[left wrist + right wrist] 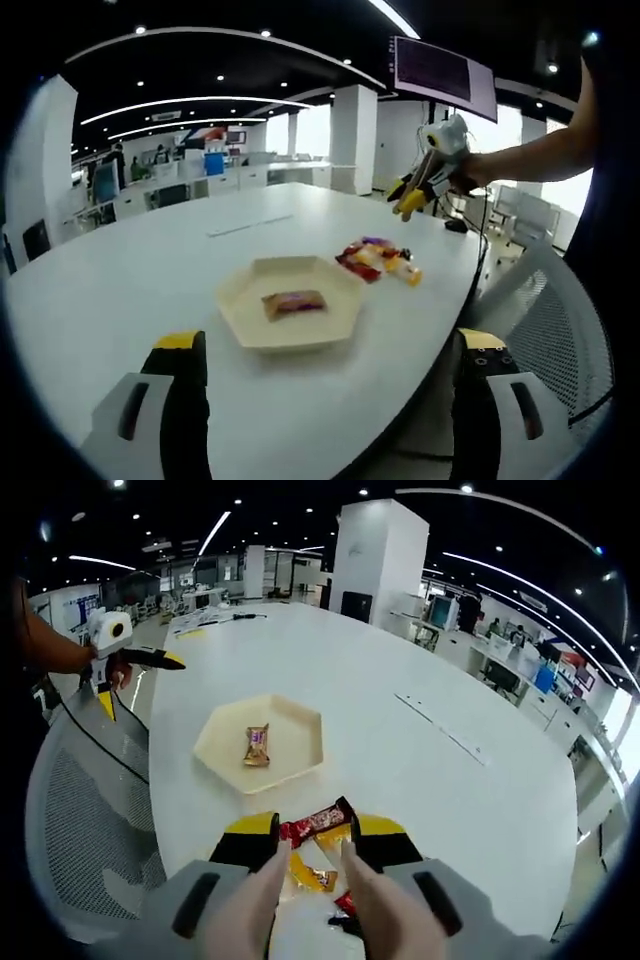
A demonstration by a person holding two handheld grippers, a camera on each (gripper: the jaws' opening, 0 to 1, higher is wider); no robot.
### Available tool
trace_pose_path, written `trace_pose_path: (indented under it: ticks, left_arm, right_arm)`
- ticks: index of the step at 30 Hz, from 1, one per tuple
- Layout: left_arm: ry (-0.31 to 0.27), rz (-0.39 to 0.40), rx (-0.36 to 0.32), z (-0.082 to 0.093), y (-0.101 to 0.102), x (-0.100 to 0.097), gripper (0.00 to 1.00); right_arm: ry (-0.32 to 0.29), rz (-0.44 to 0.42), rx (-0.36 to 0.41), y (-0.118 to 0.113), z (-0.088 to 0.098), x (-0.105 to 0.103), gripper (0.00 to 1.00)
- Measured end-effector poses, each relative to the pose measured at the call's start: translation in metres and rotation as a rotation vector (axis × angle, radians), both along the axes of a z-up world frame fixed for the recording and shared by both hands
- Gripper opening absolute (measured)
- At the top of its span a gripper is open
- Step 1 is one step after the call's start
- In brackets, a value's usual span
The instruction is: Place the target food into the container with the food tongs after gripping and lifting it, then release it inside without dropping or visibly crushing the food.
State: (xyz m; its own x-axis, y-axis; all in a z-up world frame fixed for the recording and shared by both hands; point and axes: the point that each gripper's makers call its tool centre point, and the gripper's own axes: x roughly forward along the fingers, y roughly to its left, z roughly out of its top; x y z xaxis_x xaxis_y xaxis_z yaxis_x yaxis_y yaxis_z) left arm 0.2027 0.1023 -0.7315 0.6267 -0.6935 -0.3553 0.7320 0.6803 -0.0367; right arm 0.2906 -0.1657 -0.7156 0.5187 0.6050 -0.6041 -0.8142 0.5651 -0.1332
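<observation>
In the right gripper view, the right gripper works a pair of tongs, and the tong tips are closed on a red bar held above the surface. Under it lie more wrapped snacks (yellow and red wrappers, partly hidden by the tongs). Ahead of the bar, near but apart, sits a cream hexagonal tray with one small brown packet lying in its middle. The left gripper hangs off to the left beyond the surface edge, above a mesh chair, its yellow-tipped jaws spread.

In the left gripper view, that gripper's own jaws stand wide apart with nothing between them. The tray lies ahead on the surface, the packet inside it. Just beside the tray, to its right, is the snack pile. The right gripper is raised well above the pile, held by a hand.
</observation>
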Motion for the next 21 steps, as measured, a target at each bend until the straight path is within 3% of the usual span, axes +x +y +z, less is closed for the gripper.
trace_pose_path:
  ticks: [11,21]
  left_arm:
    - [0.006,0.004,-0.015,0.0,0.0,0.001,1.0]
    - [0.013,0.01,-0.012,-0.002,0.001,0.001,1.0]
  right_arm:
    - [0.008,0.004,-0.005,0.001,-0.003,-0.002,0.28]
    - [0.051,-0.041,0.005,-0.004,-0.03,-0.003,0.28]
